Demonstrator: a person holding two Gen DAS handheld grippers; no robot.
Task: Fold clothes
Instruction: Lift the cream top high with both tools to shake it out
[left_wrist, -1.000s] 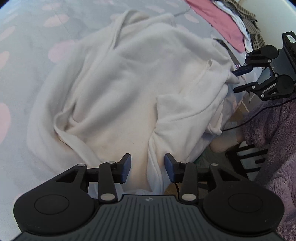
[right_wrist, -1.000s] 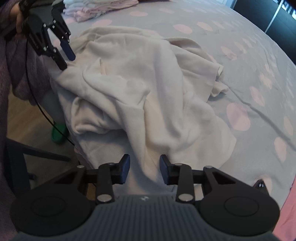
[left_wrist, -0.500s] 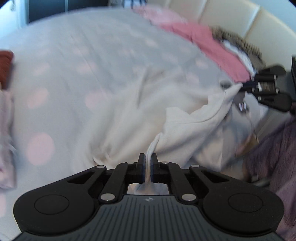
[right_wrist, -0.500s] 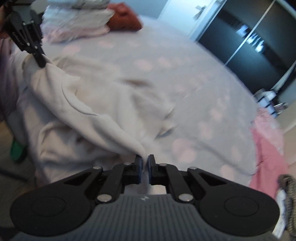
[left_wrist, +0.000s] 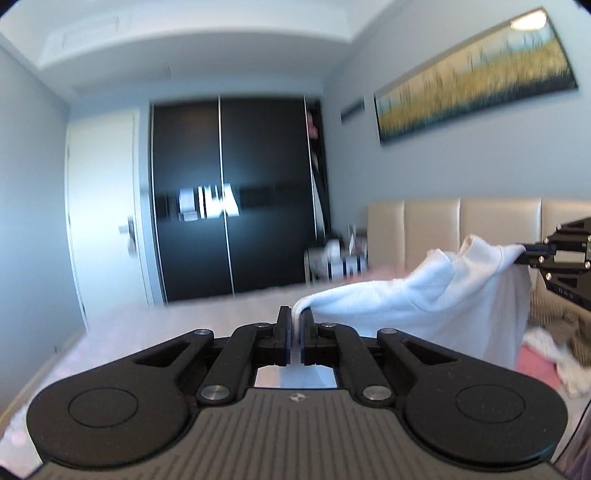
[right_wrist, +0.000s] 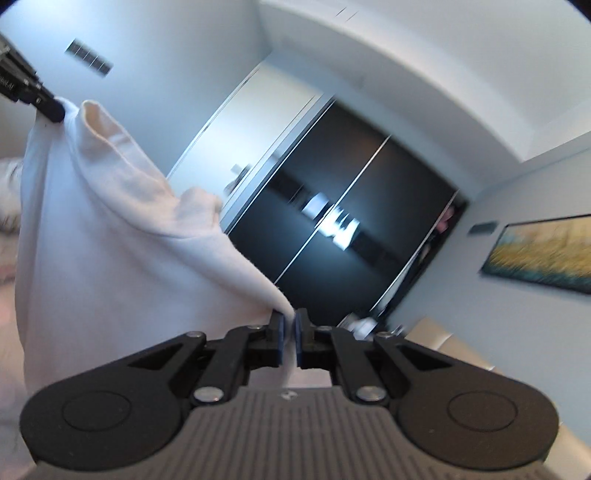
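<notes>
A white sweatshirt (left_wrist: 424, 306) hangs in the air, stretched between both grippers; it also shows in the right wrist view (right_wrist: 110, 240). My left gripper (left_wrist: 294, 325) is shut on one edge of it. My right gripper (right_wrist: 289, 328) is shut on the other edge. The right gripper shows at the far right of the left wrist view (left_wrist: 532, 254), and the left gripper at the top left of the right wrist view (right_wrist: 55, 110), each pinching the cloth. The garment's lower part hangs out of sight.
A bed (left_wrist: 166, 321) with a beige padded headboard (left_wrist: 443, 225) lies below. Pink and white clothes (left_wrist: 546, 350) lie at the right. A black sliding wardrobe (left_wrist: 236, 199), a white door (left_wrist: 103, 206) and a wall picture (left_wrist: 472, 74) stand beyond.
Both grippers closed on the sweatshirt's edges and lifted it off the bed. The views swung up from the bed to the room's far wall.
</notes>
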